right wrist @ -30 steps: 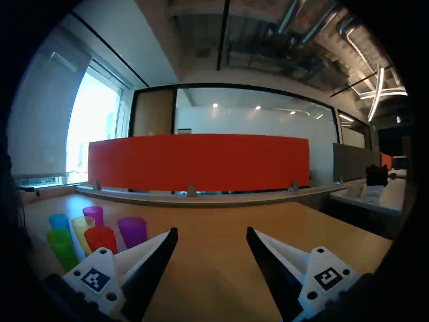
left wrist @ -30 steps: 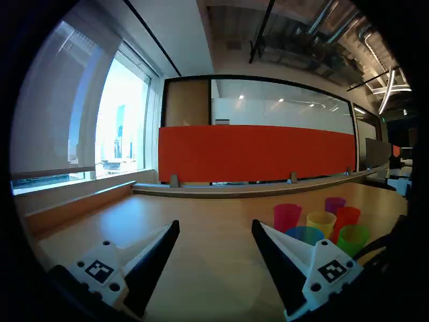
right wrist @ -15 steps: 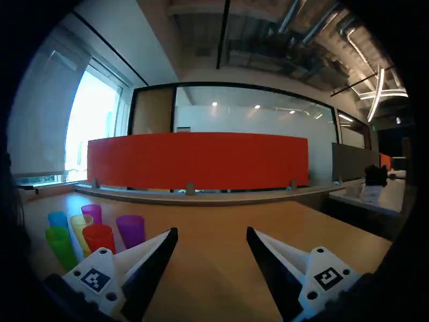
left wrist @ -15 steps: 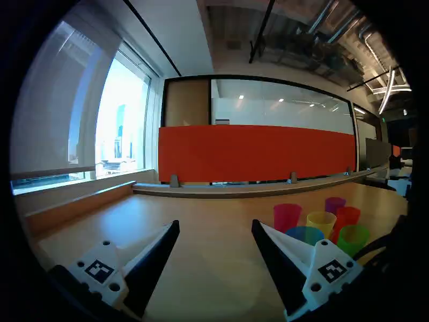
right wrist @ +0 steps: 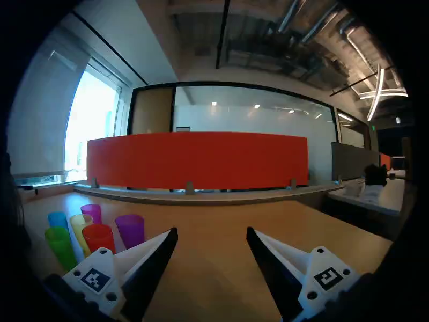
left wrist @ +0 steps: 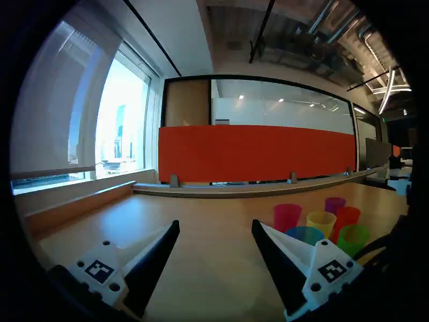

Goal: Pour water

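Wood table, orange panel along far edge, L gripper held level, low over table, fingers wide apart, nothing held, R gripper same pose, also wide, cups clustered upright btwn them, prob. empty, hard to tell.

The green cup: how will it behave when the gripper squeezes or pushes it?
Probably light: the green cup looks like thin translucent plastic. It may flex when squeezed. Pushed, it could tip or knock the yellow cup beside it.
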